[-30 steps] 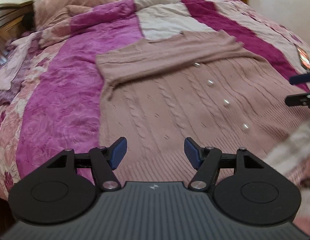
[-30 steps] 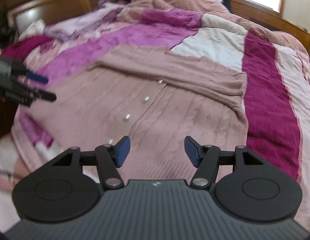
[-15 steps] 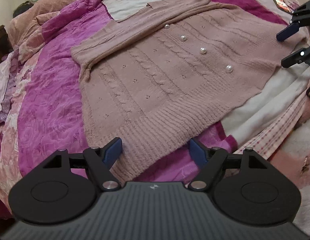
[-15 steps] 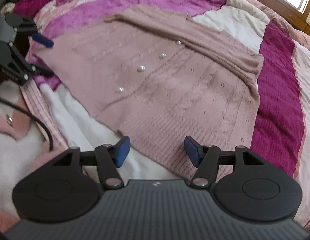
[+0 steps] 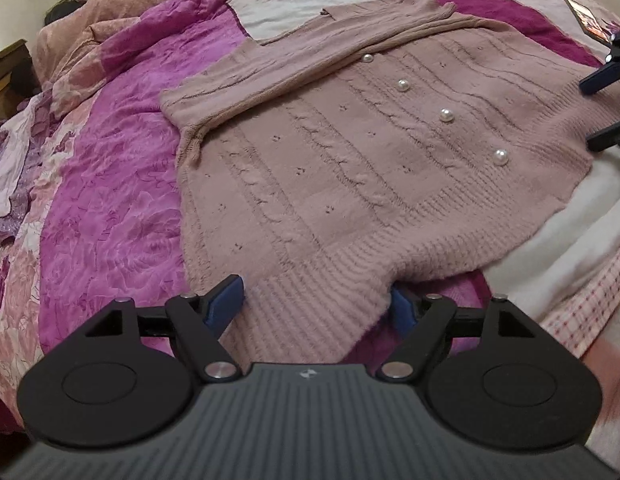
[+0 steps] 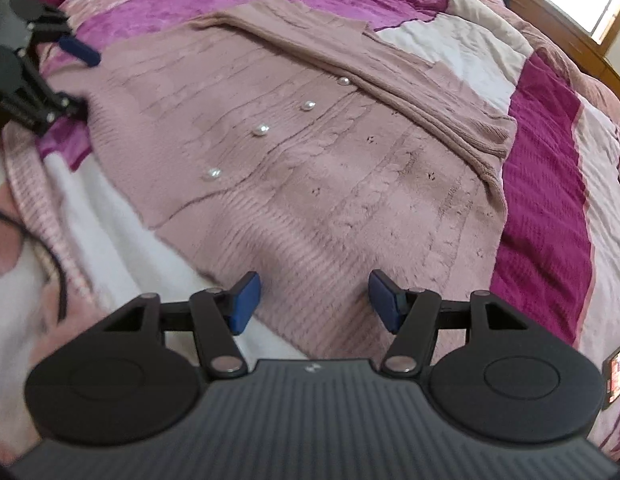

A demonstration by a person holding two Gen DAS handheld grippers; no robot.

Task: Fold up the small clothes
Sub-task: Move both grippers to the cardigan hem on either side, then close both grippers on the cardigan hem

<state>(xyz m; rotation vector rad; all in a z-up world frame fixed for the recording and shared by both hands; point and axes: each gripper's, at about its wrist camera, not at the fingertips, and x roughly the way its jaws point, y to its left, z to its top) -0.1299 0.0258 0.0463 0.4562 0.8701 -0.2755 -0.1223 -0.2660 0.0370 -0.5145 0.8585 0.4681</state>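
Observation:
A dusty-pink cable-knit cardigan point(image 5: 350, 168) with pearl buttons point(image 5: 446, 114) lies flat on the bed, both sleeves folded across its top. My left gripper point(image 5: 314, 304) is open and low at the hem's left corner. The ribbed hem lies between its blue pads and covers part of the right one. My right gripper point(image 6: 314, 300) is open just over the ribbed hem near the cardigan's point(image 6: 330, 168) right corner. Each gripper shows in the other's view: the right gripper point(image 5: 594, 114) at the far hem end, the left gripper point(image 6: 84, 80) at the upper left.
A magenta and pink patchwork quilt point(image 5: 110, 208) covers the bed. A white fleece blanket point(image 5: 570, 240) with a pink checked edge lies under the hem's middle. A phone point(image 5: 586, 20) rests on the quilt to the right. A dark cable point(image 6: 50, 260) runs at the near left.
Both grippers have dropped toward the cardigan's hem and now sit at its two corners. The left jaws have spread a little wider. The cardigan itself has not shifted.

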